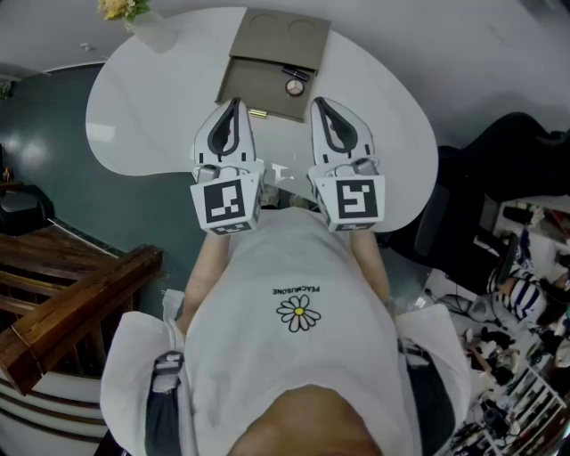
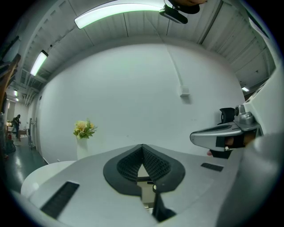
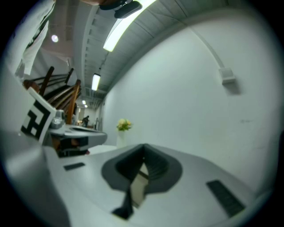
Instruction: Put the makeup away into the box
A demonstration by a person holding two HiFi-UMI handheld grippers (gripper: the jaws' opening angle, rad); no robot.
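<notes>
An open tan box (image 1: 258,89) lies on the white table (image 1: 160,116), with its lid (image 1: 280,37) folded back behind it. Inside it sit a round compact (image 1: 294,86) and a dark stick (image 1: 296,73). A small gold tube (image 1: 257,114) lies on the table at the box's near edge. My left gripper (image 1: 234,102) and right gripper (image 1: 318,102) hover side by side just short of the box, pointing at it. Both are shut with nothing between them. In the left gripper view the fingertips (image 2: 142,146) meet, and in the right gripper view they (image 3: 143,146) meet too.
A vase of yellow flowers (image 1: 142,22) stands at the table's far left edge. Wooden railings (image 1: 62,312) are at the left and a black chair (image 1: 508,160) at the right. A cluttered shelf (image 1: 525,356) is at the lower right.
</notes>
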